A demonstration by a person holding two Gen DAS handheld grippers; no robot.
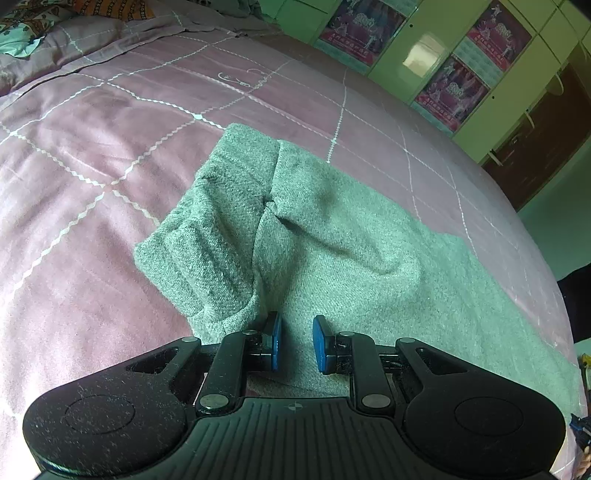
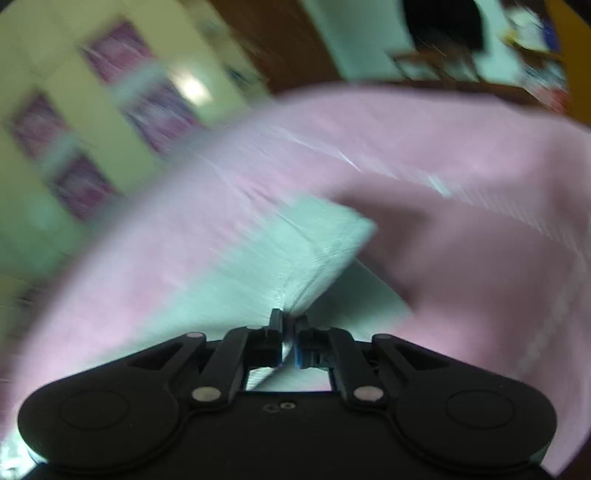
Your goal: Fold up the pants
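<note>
Left wrist view: green cupboards with pink posters stand past the pink quilted bedspread, rumpled bedding lies at its far left, and nothing blocks the grey-green pants, which run lengthwise from lower right toward a folded-over end at upper left. The left gripper hovers just over the fabric, blue pads apart and empty. The right gripper (heavily blurred) has its jaws pinched onto a raised pants edge.

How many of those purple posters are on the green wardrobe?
3 in the left view: one at the top centre, one towards the upper right, one below and between them. All on the wardrobe doors beyond the bed. More may lie outside the frame.
</note>
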